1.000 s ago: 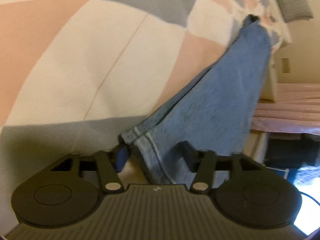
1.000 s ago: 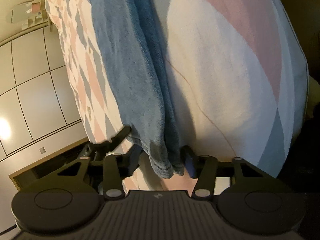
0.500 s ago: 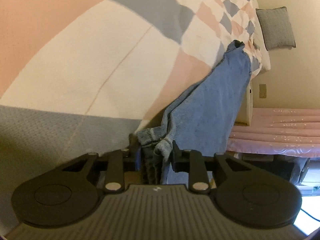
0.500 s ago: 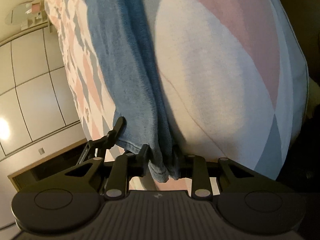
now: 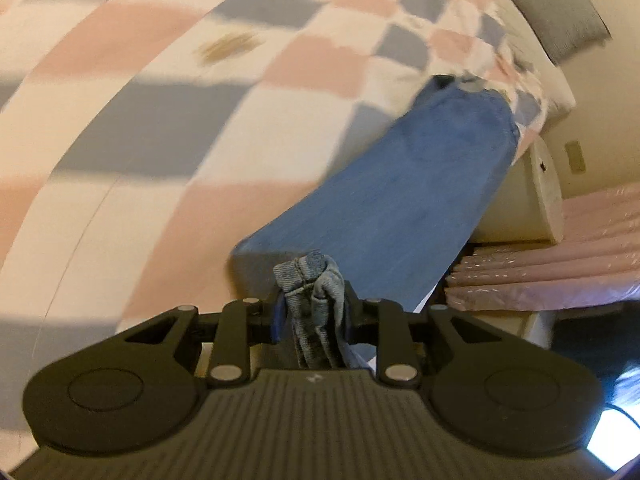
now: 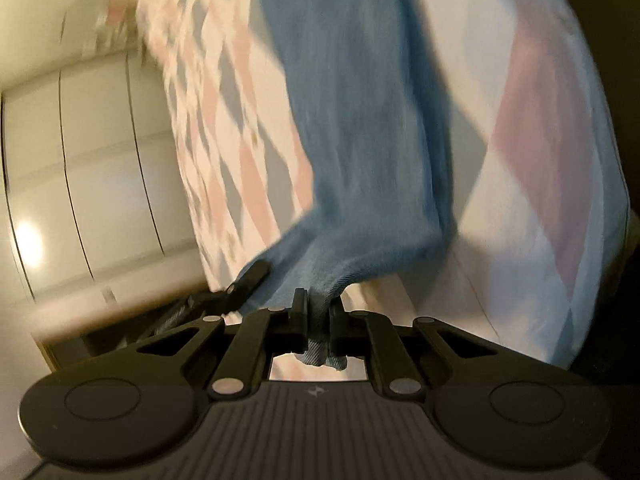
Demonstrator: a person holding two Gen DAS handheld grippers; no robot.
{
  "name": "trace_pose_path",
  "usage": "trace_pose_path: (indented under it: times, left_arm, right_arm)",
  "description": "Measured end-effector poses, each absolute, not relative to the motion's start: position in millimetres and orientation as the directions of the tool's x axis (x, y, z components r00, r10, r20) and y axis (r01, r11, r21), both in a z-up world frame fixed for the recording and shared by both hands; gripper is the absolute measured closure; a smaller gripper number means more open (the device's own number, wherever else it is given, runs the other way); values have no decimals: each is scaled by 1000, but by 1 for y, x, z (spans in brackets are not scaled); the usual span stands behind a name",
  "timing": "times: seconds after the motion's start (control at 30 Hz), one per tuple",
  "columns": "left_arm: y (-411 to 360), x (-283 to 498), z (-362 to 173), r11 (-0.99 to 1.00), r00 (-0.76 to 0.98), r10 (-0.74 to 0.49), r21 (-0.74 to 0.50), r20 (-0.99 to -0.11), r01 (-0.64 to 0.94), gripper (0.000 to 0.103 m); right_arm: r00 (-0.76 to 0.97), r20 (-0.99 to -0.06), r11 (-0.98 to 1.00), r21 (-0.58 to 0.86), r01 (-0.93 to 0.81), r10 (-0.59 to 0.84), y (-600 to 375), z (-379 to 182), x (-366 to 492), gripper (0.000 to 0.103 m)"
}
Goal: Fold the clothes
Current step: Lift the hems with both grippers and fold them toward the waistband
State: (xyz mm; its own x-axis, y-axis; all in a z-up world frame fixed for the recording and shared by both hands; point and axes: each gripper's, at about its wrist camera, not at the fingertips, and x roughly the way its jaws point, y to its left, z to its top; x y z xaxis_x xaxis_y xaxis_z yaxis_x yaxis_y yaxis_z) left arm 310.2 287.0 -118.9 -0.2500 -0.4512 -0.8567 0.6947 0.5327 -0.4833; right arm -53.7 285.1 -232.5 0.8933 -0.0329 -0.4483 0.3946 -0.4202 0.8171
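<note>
Each gripper is matte black plastic: a ribbed grey-black housing with a small pale logo, two round discs at the sides, linkage bars pinned with silver rivets. The left gripper point(image 5: 310, 312) has blue pads; the right gripper point(image 6: 318, 312) looks alike.

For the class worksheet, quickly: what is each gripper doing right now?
Left gripper: shut on the jeans hem.
Right gripper: shut on the jeans hem.

Checkered bedspread point(image 5: 168, 128), white wardrobe point(image 6: 100, 168)
</note>
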Motion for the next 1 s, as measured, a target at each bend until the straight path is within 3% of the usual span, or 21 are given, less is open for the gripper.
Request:
trace_pose_path:
  times: [0.27,0.53,1.0]
  left_arm:
    - [186,253,-92,521,-163,-452,-408,-877,750,81]
    - [105,212,-76,553,-96,-478,-384,-873,740,81]
    - [5,201,-98,548,-147,-458,-408,-877,730,81]
  right_arm:
    - [905,-404,-528,802,280,-133,200,-227,-101,93]
    - [924,-372,-578,775,256,-91,95,-229,-126,93]
    - [917,-389,-582,768,268,-91,-19,-231,-148,93]
